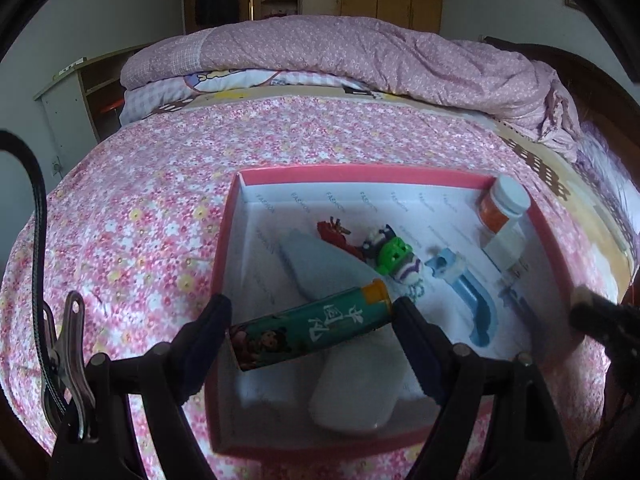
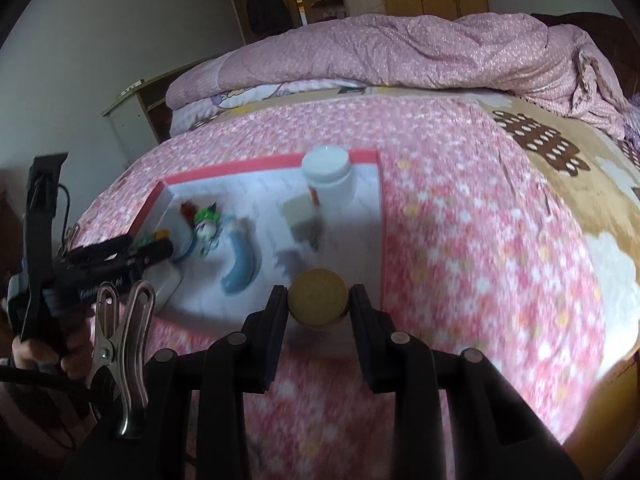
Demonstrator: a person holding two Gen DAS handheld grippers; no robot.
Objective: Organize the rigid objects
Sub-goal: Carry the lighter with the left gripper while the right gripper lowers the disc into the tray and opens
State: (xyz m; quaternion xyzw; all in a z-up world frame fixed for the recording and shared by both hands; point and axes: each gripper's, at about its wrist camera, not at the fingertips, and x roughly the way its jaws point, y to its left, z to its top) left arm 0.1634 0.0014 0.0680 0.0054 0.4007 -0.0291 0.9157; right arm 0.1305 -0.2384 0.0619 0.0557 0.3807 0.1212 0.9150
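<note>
A bed point(image 1: 160, 200) with a pink flowered sheet is filling both views, and a folded pink quilt point(image 1: 360, 52) is lying at its far end. On the sheet a pink box point(image 1: 360, 174) with a white inside is standing open; it is already holding a white bottle point(image 1: 506, 204), a blue curved tool point(image 1: 480, 312), a small green toy point(image 1: 394, 254) and some white cloth point(image 1: 352, 392).

The left gripper point(image 1: 310, 328) is hanging over the near part of the box. Its jaws are standing wide, and they are pressing on the two ends of a green tube point(image 1: 308, 330) with an orange cap, which is lying across between them.

The right gripper point(image 2: 319, 300) is holding a round tan piece point(image 2: 319, 298), perhaps a cork or a lid; its jaws are nearly closed on its sides, above the near right corner of the box point(image 2: 260, 164).

I judge that the step in hand is carrying both things into the box. The next move is asking for a free place on the white floor for each thing, lowering it there, and only then opening the jaws, so the tube is not rolling onto the toys.
</note>
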